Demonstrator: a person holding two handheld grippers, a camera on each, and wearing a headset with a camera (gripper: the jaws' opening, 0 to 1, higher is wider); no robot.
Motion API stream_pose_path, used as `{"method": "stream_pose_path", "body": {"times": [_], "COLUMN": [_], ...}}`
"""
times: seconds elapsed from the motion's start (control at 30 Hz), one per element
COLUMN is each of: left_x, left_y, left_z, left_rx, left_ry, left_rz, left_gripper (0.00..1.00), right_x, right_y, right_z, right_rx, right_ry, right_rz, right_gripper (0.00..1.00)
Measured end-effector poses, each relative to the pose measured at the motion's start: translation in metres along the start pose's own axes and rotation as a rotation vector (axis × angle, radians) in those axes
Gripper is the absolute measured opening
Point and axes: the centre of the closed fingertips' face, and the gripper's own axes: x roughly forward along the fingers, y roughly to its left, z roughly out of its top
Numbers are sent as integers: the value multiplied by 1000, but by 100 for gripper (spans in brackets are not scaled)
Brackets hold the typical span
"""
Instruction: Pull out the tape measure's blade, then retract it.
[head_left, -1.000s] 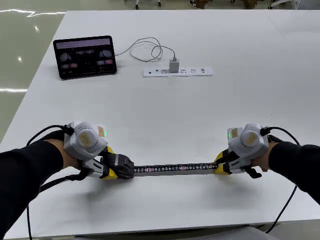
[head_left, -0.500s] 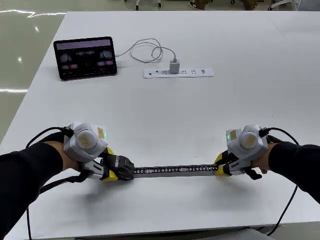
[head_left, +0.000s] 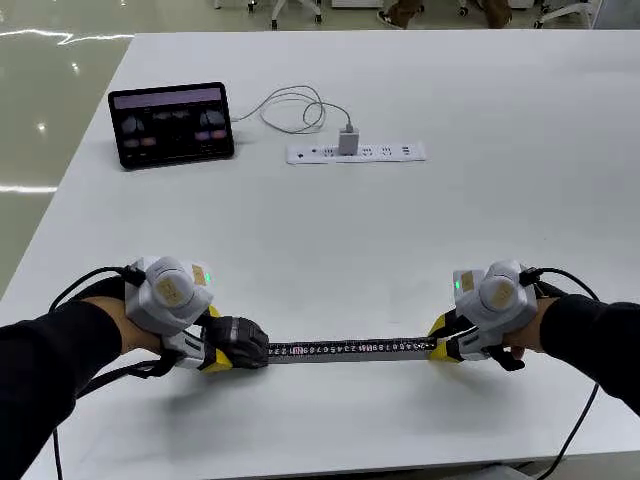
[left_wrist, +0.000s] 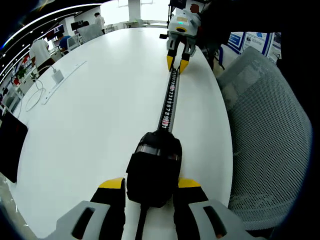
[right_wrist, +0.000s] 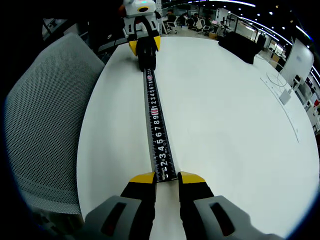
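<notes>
The case (head_left: 240, 342) sits on the surface (head_left: 400, 240), clamped between the left gripper's (left_wrist: 150, 183) jaws. From it the blade (head_left: 350, 348) lies flat across to the right gripper's (right_wrist: 166, 177) jaws, which pinch its tip. Well beyond the left jaws stands a tablet (head_left: 172, 122). A power strip (head_left: 380, 152) lies far ahead, between both jaws.

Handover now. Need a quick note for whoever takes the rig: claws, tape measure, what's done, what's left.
Left claw: shut on the black tape measure case, near the front edge of the white table.
Right claw: shut on the tip of the dark numbered blade.
The blade is out and runs straight and low over the table between the two claws.
Done: pull-out.
Left: retract the blade into the case.
</notes>
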Motion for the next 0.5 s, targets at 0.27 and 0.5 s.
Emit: {"method": "stream_pose_path", "body": {"times": [0.27, 0.5], "left_x": [-18, -26], "left_y": [20, 20], "left_z": [-4, -5], "left_rx": [-249, -394], "left_ry": [-101, -195], "left_rz": [124, 156], "left_gripper": [69, 93], "right_x": [-12, -26], "right_y": [-16, -19], "right_z": [12, 16], "right_rx": [60, 195], "right_ry": [-81, -166], "right_rz": [-126, -184], "right_gripper": [30, 37]}}
